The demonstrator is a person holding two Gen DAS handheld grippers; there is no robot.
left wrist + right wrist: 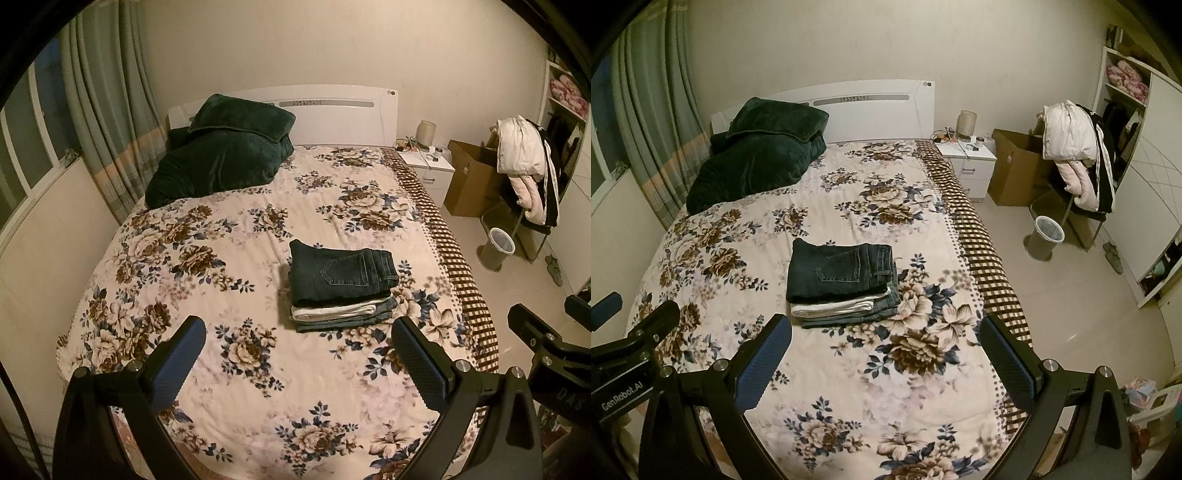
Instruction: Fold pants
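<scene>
Left wrist view gives me the whole bed (pixel 258 369) from its foot end, covered in a floral spread. My left gripper (pixel 295 354) hangs above the near part of the bed with its fingers spread wide and nothing between them; the blue pads (pixel 177 365) face each other across bare bedding. My right gripper (pixel 882 350) hangs the same way, spread and holding nothing. Each one shows at the edge of the other's view, so they sit side by side, a little apart.

I see the pants (pixel 340 269) folded on top of a stack (pixel 343 310) on the bed, right of the middle and beyond both grippers. They are dark denim, back pocket up, waistband toward the right edge of the bed. Under them I make out a white folded piece and lighter denim pieces; I cannot tell how many. Neither gripper touches the stack.

At the head of the bed, on the left, a dark green blanket (pixel 218 158) lies bunched against the white headboard (pixel 332 114). Curtains (pixel 107 110) hang at the left. Right of the bed I see a white nightstand (pixel 432 170) with a lamp (pixel 424 133) and small items, then a cardboard box (pixel 469 181), a chair (pixel 532 218) heaped with a white and pink jacket, and a bin (pixel 496 251) on the tiled floor. Right wrist view adds open shelves (pixel 1126 85) along the right wall.
</scene>
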